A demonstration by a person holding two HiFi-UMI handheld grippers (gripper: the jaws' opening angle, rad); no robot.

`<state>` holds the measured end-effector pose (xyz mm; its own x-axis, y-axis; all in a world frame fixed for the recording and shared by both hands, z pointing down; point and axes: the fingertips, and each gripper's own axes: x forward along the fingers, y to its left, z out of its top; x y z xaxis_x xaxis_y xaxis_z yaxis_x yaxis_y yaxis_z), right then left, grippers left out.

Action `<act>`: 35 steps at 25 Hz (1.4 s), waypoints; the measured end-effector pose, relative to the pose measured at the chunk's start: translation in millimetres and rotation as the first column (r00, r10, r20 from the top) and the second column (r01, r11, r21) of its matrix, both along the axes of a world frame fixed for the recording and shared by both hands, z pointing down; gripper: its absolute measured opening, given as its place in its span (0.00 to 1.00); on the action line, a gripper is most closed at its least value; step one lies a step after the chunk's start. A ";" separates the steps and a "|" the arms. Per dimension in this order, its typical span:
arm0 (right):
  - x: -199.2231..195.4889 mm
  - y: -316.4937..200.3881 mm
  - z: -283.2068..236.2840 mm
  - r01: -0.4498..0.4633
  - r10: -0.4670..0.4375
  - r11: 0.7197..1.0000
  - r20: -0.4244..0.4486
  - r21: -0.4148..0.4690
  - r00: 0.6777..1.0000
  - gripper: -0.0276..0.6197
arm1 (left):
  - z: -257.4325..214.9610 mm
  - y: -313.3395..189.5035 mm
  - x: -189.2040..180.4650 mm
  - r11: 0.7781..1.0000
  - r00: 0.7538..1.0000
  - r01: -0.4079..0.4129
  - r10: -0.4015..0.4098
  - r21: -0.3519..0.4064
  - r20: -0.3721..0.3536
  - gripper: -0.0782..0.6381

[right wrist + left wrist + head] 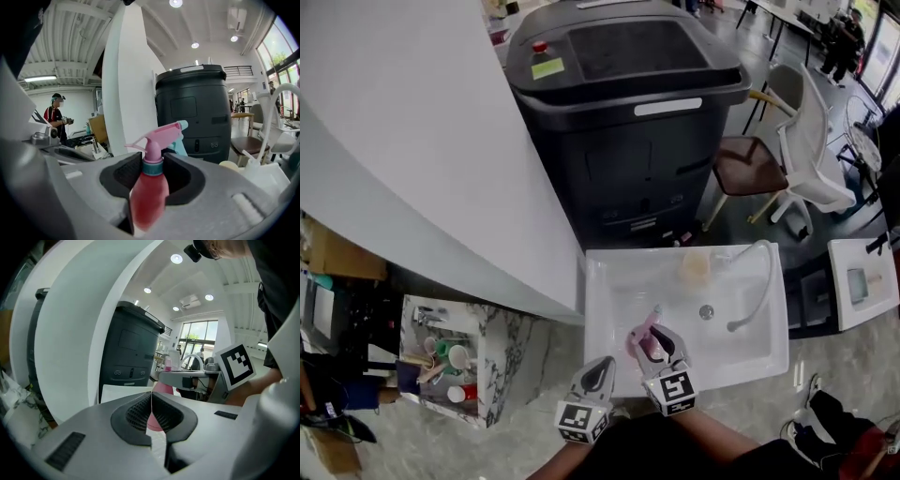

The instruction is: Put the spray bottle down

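The spray bottle (643, 336) has a pink-red body, a teal collar and a pink trigger head. My right gripper (655, 341) is shut on it and holds it upright over the near part of the white sink (609, 281). In the right gripper view the bottle (151, 187) stands between the pads, gripped at its neck and shoulder by the right gripper (152, 171). My left gripper (600, 367) hangs just left of it at the sink's front edge. In the left gripper view the left gripper (151, 401) has its jaws touching with nothing between them, and the pink bottle (159, 389) shows behind.
A curved faucet (759, 281) and a pale yellowish item (696, 267) are at the sink's far side. A large black bin (628, 112) stands beyond it, a brown chair (750, 164) to its right. A marble shelf (502, 323) with cups lies to the left.
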<state>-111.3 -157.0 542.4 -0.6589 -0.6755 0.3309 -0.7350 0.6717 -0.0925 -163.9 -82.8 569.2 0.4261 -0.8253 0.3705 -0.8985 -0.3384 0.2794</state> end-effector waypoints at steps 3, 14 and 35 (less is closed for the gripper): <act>-10.8 -32.5 4.1 0.016 -0.016 1.000 -0.016 0.021 1.000 0.26 | 9.2 -28.8 2.0 1.000 1.000 -0.018 0.018 -0.010 0.002 0.14; -38.6 -131.4 42.6 0.007 -0.007 1.000 -0.004 0.030 1.000 0.26 | 41.4 -102.8 -16.2 0.999 1.000 0.010 -0.009 -0.054 0.026 0.14; -79.9 -217.1 88.5 0.097 -0.095 0.985 -0.016 0.143 0.995 0.26 | 77.8 -142.3 -4.4 0.990 0.999 0.035 -0.035 -0.136 0.003 0.14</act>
